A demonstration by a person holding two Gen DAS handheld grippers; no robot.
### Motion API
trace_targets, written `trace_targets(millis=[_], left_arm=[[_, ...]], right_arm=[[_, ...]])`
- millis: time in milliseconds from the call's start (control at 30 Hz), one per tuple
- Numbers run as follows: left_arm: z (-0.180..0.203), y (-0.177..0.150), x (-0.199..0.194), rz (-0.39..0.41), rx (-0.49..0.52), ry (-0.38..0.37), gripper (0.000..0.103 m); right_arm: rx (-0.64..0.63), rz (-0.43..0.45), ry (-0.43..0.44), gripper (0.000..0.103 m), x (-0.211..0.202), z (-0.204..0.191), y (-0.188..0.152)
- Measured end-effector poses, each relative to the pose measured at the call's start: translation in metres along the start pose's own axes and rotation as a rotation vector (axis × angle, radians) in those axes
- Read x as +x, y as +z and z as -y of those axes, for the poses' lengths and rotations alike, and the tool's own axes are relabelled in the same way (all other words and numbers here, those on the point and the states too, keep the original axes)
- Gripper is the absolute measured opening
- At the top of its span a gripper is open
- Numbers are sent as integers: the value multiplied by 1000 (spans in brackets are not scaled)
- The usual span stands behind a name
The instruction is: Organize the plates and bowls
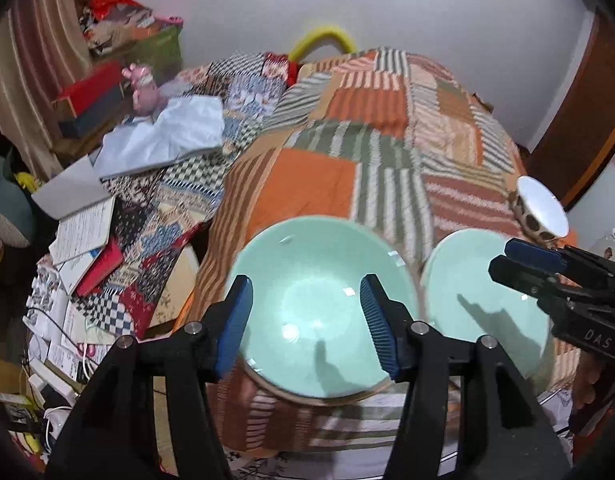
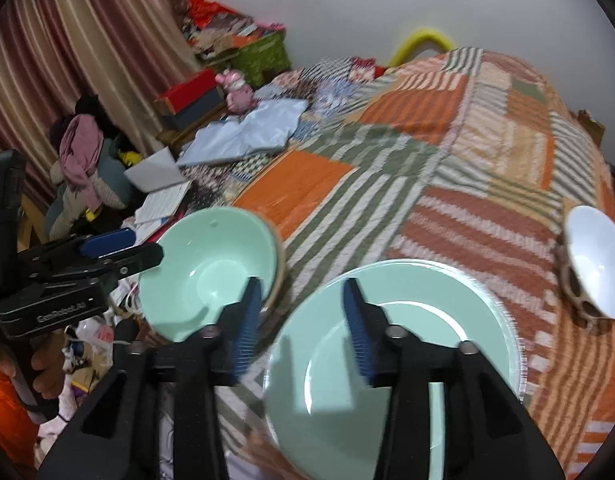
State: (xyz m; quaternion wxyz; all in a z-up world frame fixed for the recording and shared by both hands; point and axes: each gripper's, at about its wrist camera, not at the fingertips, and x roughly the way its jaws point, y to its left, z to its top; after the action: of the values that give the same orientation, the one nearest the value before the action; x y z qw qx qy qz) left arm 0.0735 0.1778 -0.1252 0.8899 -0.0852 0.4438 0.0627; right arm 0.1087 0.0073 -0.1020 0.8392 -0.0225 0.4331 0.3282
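A mint green bowl [image 1: 319,320] sits on the patchwork quilt near the bed's front edge, and my left gripper [image 1: 305,284] hangs open above it with nothing between the blue pads. To its right lies a mint green plate [image 2: 407,320]. My right gripper [image 2: 301,282] is open over the plate's left rim without touching it. The bowl [image 2: 207,272] also shows to the left of that gripper. The plate [image 1: 483,304] and right gripper [image 1: 519,256] appear at the right of the left wrist view. A white bowl with a brown spotted outside [image 2: 595,260] lies tilted at the far right.
The quilt [image 1: 347,140] covers the bed. At the left are a notebook [image 1: 83,228], a grey laptop [image 1: 73,188], pale blue paper [image 1: 167,132], a pink toy [image 1: 145,92] and stacked boxes. Cables and clutter lie below the bed's left edge. A striped curtain [image 2: 87,40] hangs behind.
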Motion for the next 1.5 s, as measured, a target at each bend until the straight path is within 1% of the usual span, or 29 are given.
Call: trace_targets(millis=[133, 300, 400, 467, 500, 533, 567, 600, 633, 733, 767, 800, 833, 1000, 1067, 1333, 1400, 1500], left_arm=[[26, 9, -8, 45, 14, -28, 61], [66, 21, -12, 83, 44, -75, 61], [89, 26, -12, 97, 66, -106, 61], [106, 30, -11, 106, 83, -131, 61], [116, 33, -10, 108, 95, -143, 62], [126, 35, -8, 110, 109, -154, 63], [134, 37, -6, 111, 118, -162, 64], [143, 39, -5, 113, 129, -170, 65], [151, 41, -3, 115, 139, -177, 67], [175, 47, 7, 115, 169, -191, 68], [181, 49, 10, 111, 174, -195, 68], [187, 51, 15, 103, 178, -203, 68], [193, 53, 20, 97, 180, -210, 68], [220, 65, 42, 70, 204, -236, 68], [231, 69, 52, 55, 217, -244, 68], [273, 83, 103, -21, 266, -263, 68], [282, 86, 115, -39, 276, -269, 68], [293, 89, 132, -72, 285, -279, 68]], right_arm=[[16, 43, -30, 48, -21, 18, 1], [37, 92, -76, 49, -47, 45, 0], [49, 103, -98, 49, -59, 63, -1], [55, 107, -127, 49, -66, 74, -3], [59, 110, -144, 54, -69, 80, -3], [66, 117, -166, 64, -73, 87, -4], [74, 131, -185, 69, -78, 93, -6], [84, 147, -199, 77, -83, 101, -7], [93, 155, -205, 79, -87, 107, -8], [132, 171, -232, 81, -97, 126, -9], [144, 173, -237, 83, -100, 132, -10], [158, 175, -242, 88, -102, 138, -10], [172, 176, -251, 90, -104, 144, -11], [199, 149, -322, 91, -105, 170, -10], [211, 133, -328, 91, -104, 182, -10], [326, 91, -347, 89, -90, 231, -18], [335, 84, -356, 85, -86, 240, -19], [333, 63, -372, 74, -80, 250, -20]])
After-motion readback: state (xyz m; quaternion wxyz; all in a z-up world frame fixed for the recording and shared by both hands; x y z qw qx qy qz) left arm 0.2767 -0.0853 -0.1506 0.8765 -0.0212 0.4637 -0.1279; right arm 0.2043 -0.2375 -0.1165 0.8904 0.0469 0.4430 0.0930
